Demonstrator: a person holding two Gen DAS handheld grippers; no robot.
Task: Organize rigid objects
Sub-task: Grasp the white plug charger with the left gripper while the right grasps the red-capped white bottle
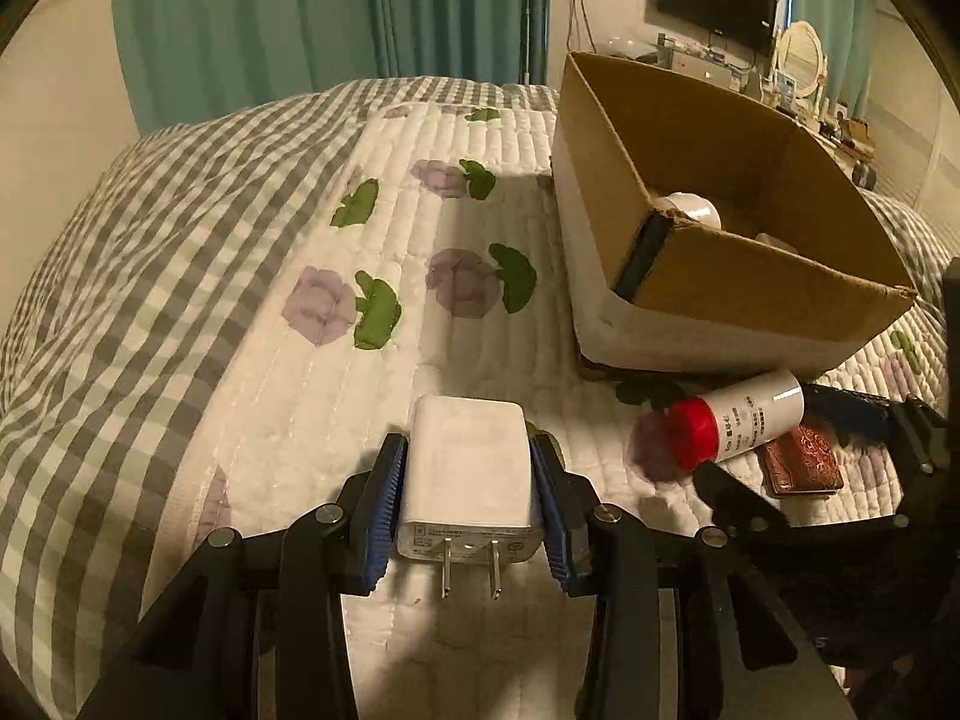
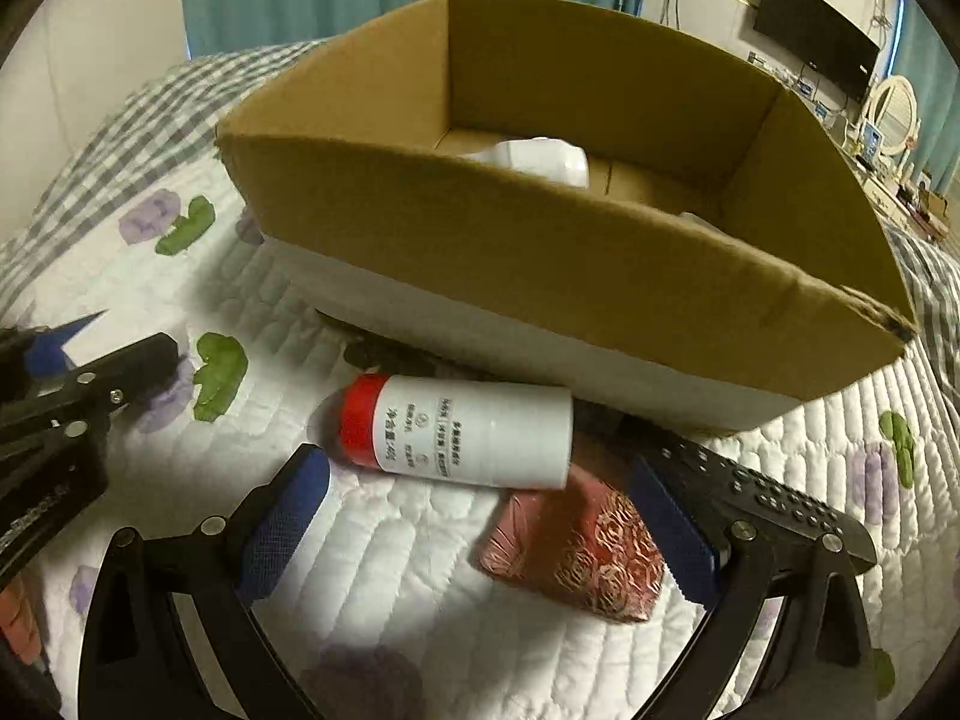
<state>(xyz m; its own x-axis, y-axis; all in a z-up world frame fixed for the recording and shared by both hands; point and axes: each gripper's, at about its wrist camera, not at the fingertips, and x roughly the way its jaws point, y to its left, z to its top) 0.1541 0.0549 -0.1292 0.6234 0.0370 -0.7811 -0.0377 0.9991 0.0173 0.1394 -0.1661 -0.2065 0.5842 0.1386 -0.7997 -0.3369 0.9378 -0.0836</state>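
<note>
Both cameras sit just behind their tools and look steeply down along the fingers at the bed (image 1: 252,276).

The left wrist view rides behind the left tool (image 1: 469,495), close above the quilt, facing the curtains, with the box (image 1: 738,288) off to its right and a dresser far behind.

The right wrist view sits behind the right tool (image 2: 474,519), nearer the box (image 2: 540,252), which fills its upper half; it faces the box's long wall almost head-on.

Both views share the box, the bottle (image 1: 735,417) (image 2: 468,438) lying before it, the red case (image 1: 801,459) (image 2: 576,558) and the remote (image 1: 852,411) (image 2: 774,498). Each view catches the other tool at its edge: right tool (image 1: 798,462), left tool (image 2: 78,384).
</note>
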